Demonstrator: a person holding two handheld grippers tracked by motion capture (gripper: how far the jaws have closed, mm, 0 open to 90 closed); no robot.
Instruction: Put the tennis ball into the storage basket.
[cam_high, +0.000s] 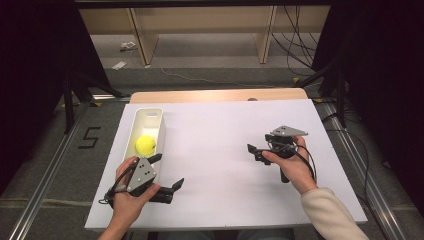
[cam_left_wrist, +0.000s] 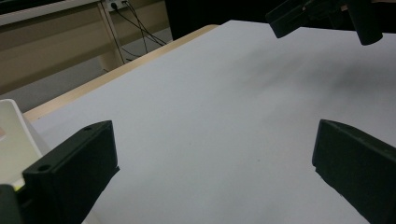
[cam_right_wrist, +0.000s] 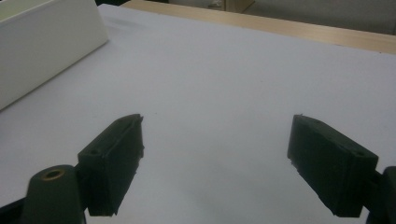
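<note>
Ball (cam_high: 146, 144) sits in the white bin (cam_high: 159, 131), high view; your left gripper (cam_high: 168, 173) beside it could nudge the bin if swung carelessly. Left gripper view: jaws apart, angled over bare table. Right gripper view: right gripper (cam_right_wrist: 215, 161) agape, low, aimed binward.

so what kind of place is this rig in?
Probably a lab or data-collection bay rather than a home. A table under a white sheet stands between dark curtains, metal floor rails run alongside it with a taped "5", and loose cables trail over grey carpet.
</note>
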